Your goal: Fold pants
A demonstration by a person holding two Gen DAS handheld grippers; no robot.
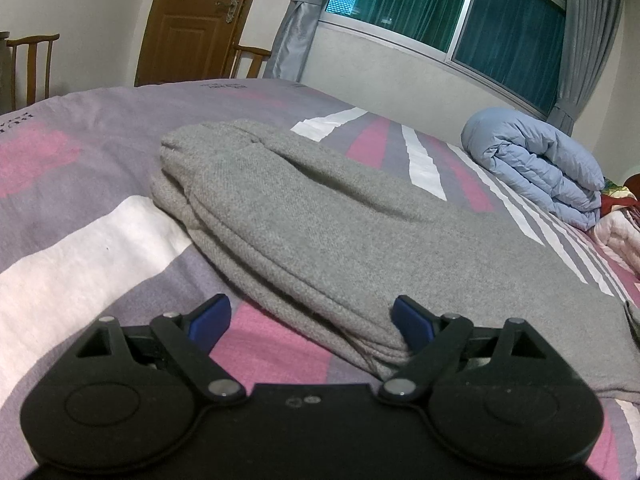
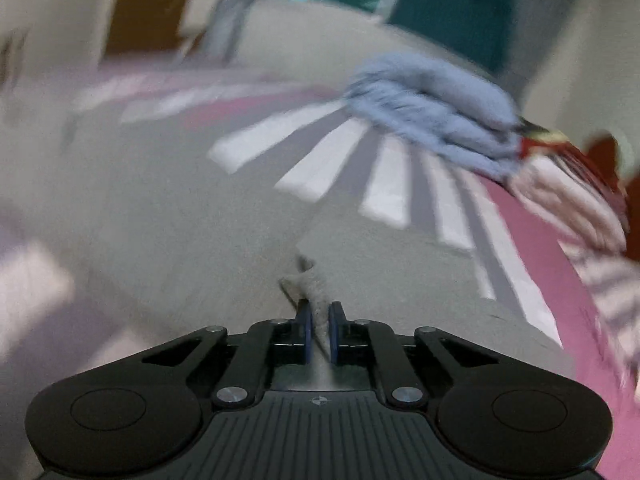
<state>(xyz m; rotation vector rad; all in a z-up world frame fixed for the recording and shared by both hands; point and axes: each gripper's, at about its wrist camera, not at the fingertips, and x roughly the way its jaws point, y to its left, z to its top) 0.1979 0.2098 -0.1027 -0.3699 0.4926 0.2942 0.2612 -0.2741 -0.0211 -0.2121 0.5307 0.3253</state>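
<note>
Lying across a bed (image 1: 60,248) with a purple, pink and white striped cover, a pair of grey pants (image 1: 304,216) sits already doubled into a long, thick stack of layers. The cloth looks like soft knitted sweatpant fabric: light, floppy and not slippery, so it would likely sag and drag if lifted by 1 point, and a pinch through all layers at an end or folded edge seems the safest hold. The left gripper (image 1: 311,322) hovers low with its 2 blue-tipped fingers spread wide and holding nothing; the near end of the stack lies right between and just ahead of them, with the right finger touching or nearly touching the fabric. In the heavily blurred right view, the right gripper (image 2: 319,330) is pinched closed on a raised ridge of the grey pants (image 2: 224,216), which spread away in front of it. A rolled pale blue quilt (image 1: 532,168) rests farther back near the window.
</note>
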